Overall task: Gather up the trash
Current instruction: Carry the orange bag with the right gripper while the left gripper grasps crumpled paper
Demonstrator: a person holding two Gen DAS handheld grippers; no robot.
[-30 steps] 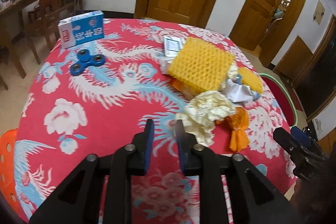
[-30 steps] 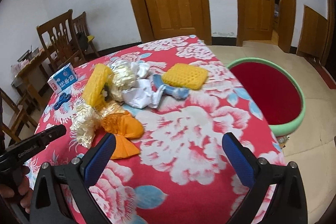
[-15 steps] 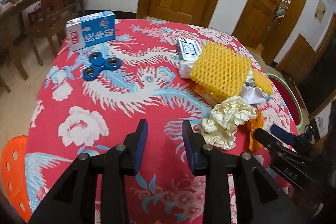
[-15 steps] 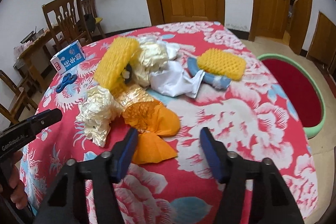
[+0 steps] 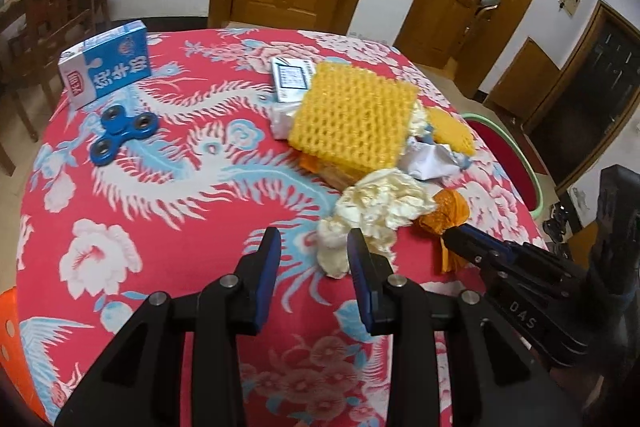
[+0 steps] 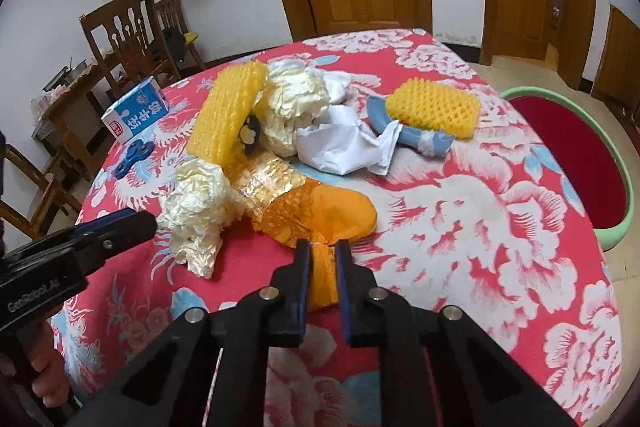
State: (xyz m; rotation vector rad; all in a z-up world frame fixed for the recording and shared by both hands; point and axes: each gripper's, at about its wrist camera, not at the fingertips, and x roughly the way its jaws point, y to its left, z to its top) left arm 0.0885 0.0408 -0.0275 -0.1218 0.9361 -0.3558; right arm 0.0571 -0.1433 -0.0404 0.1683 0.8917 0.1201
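Your right gripper (image 6: 322, 254) has just been closing: a second ago its jaws stood wide over the cloth, and now they pinch the twisted neck of the orange wrapper (image 6: 325, 211). Your left gripper (image 5: 313, 242) has just been opening a little; it stands narrow with nothing between the jaws, just beside the crumpled cream paper (image 5: 374, 205). The green-rimmed red basin (image 6: 576, 151) on the far right shows nothing inside. Near the table's middle the trash lies heaped: a yellow foam net (image 5: 352, 117), white crumpled paper (image 6: 340, 143), gold crinkled foil (image 6: 266, 181). A blue carton (image 5: 105, 63) and blue spinner (image 5: 124, 133) sit far left.
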